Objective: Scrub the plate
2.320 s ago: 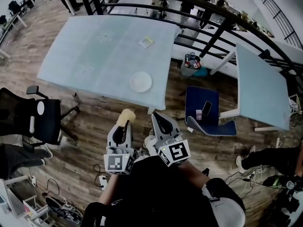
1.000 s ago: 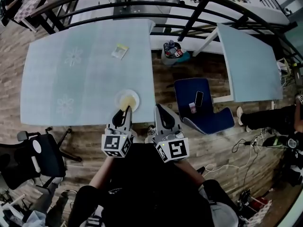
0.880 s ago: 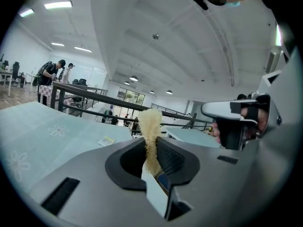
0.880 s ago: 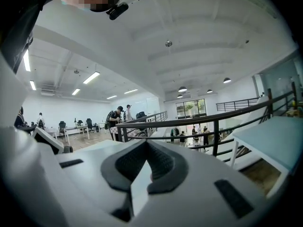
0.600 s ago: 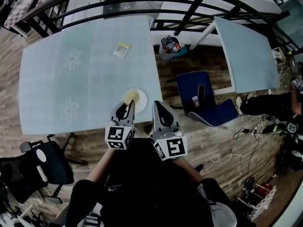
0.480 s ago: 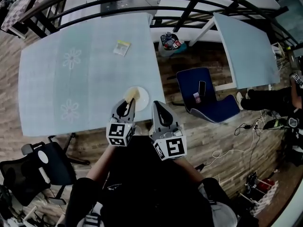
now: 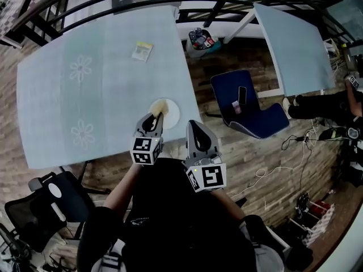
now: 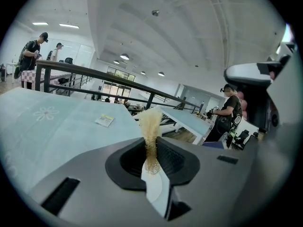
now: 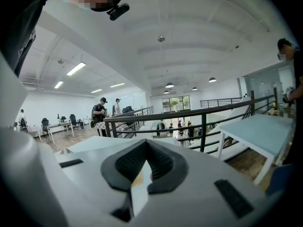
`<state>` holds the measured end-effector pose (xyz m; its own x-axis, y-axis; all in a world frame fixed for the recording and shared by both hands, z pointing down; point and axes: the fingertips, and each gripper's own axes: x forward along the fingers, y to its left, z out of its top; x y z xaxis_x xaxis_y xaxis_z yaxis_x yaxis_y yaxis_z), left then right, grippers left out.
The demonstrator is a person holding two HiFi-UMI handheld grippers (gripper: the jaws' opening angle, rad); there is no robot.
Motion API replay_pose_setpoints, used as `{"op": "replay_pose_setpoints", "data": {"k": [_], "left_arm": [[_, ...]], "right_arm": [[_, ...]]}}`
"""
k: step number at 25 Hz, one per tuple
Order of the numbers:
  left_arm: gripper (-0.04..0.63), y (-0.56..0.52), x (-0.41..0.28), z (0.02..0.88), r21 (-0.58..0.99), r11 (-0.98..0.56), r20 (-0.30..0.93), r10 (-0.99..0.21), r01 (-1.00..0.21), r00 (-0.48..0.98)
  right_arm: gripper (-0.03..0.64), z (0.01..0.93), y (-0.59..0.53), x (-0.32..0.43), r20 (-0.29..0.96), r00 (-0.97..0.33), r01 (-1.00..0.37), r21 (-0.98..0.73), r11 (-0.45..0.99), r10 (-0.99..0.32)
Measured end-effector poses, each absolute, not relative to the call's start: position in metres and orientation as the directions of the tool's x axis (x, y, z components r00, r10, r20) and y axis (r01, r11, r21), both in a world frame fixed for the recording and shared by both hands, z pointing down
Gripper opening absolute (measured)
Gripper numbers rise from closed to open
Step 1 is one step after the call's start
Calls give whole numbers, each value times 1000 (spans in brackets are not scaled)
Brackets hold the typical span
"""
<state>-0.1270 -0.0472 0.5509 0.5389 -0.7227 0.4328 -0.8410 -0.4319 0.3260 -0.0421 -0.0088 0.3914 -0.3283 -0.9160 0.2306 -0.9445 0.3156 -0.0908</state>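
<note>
Yellow scrubber (image 7: 157, 107) pinched in left tongs (image 7: 151, 119) overlaps the plate (image 7: 172, 114); right tongs (image 7: 196, 128) pressed together; blue chair (image 7: 249, 111) nearby.

table (image 7: 113, 89): pale blue-green, with two white flower prints
plate (image 7: 173, 114): white
scouring pad (image 8: 150, 126): straw-gold, wiry strands
left gripper (image 7: 151, 120): grey shell, black ribbed pads, cube of black-and-white square markers
right gripper (image 7: 194, 130): same grey and black, black-and-white marker cube
packet (image 7: 142, 50): yellow and white, perhaps with a green edge; too small to be sure
floor (image 7: 255, 163): brown wood planks
chair (image 7: 252, 120): deep blue
railing (image 7: 215, 7): black
second table (image 7: 292, 38): pale blue-green, plain
office chair (image 7: 45, 203): black, with a white patch
</note>
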Motion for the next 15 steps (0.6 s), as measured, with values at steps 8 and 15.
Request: {"op": "replay_pose_setpoints", "data": {"k": [8, 15], "left_arm": [[66, -64, -112, 586, 299, -447, 500, -680, -843, 537], [64, -70, -99, 626, 303, -433, 583, -620, -849, 525]], "right_arm": [[5, 392, -28, -23, 225, -298, -954, -81, 287, -928], [4, 403, -42, -8, 259, -293, -956, -84, 281, -920]]}}
